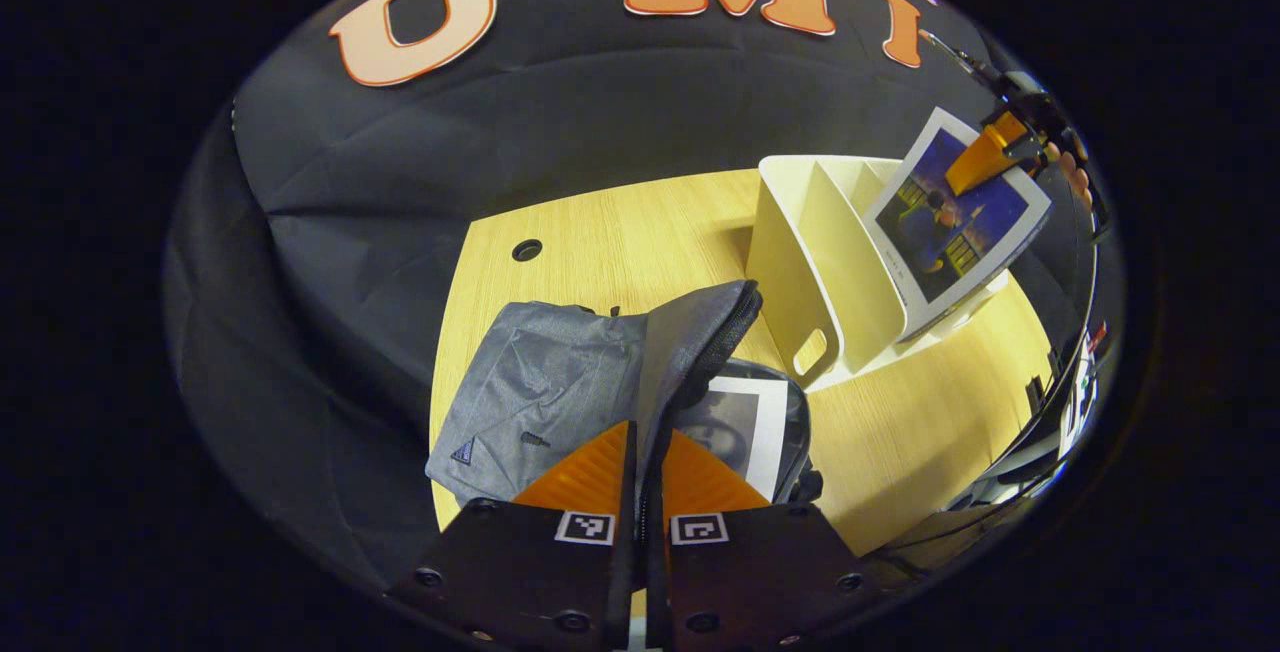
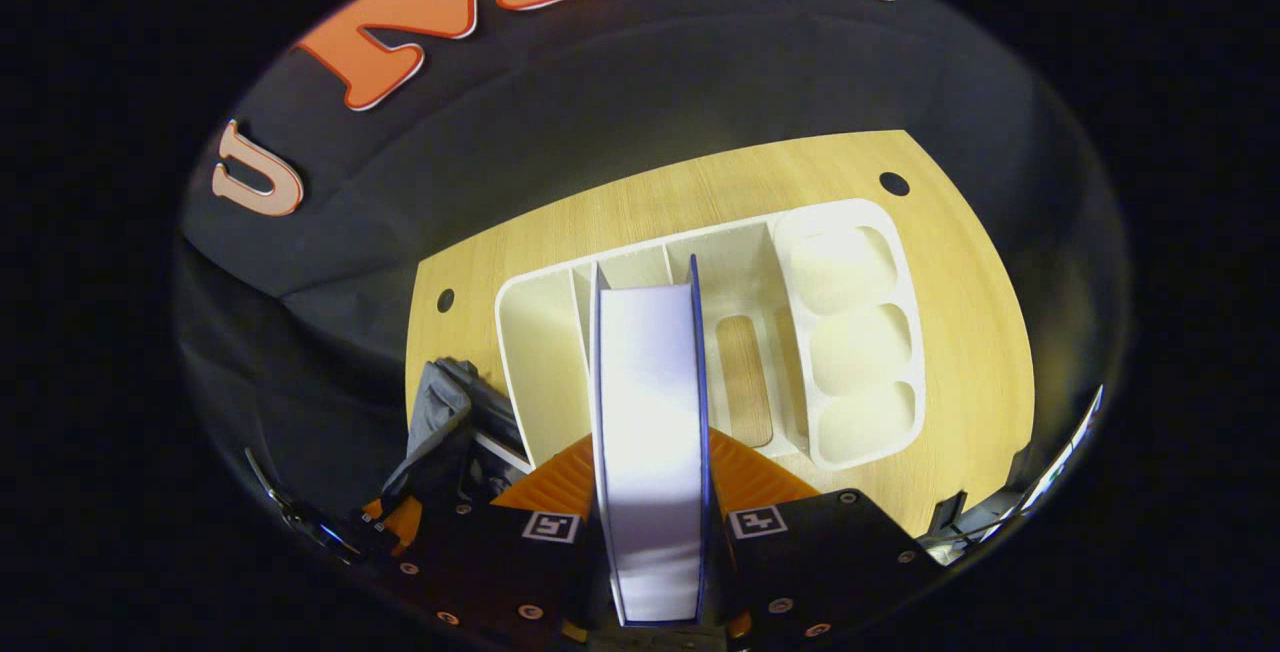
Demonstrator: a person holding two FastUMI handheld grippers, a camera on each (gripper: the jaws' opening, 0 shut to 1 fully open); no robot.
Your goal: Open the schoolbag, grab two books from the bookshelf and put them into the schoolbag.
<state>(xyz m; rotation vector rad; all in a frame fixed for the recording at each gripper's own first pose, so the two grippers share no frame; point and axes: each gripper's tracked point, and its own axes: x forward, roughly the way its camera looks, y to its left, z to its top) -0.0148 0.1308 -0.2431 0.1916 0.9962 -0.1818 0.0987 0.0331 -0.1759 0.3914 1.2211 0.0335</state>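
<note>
The grey schoolbag lies on the wooden table, and my left gripper is shut on the edge of its flap, holding it raised. A white-bordered book lies inside the bag's opening. My right gripper holds a blue-covered book tilted above the white bookshelf. In the right gripper view that book stands edge-on between the fingers of my right gripper, over the bookshelf. The schoolbag sits to the lower left there.
The bookshelf has upright slots and a side tray with three round-cornered wells. The table has small cable holes near its far edge. Bare wood lies right of the bag. Cables and gear sit past the table's right edge.
</note>
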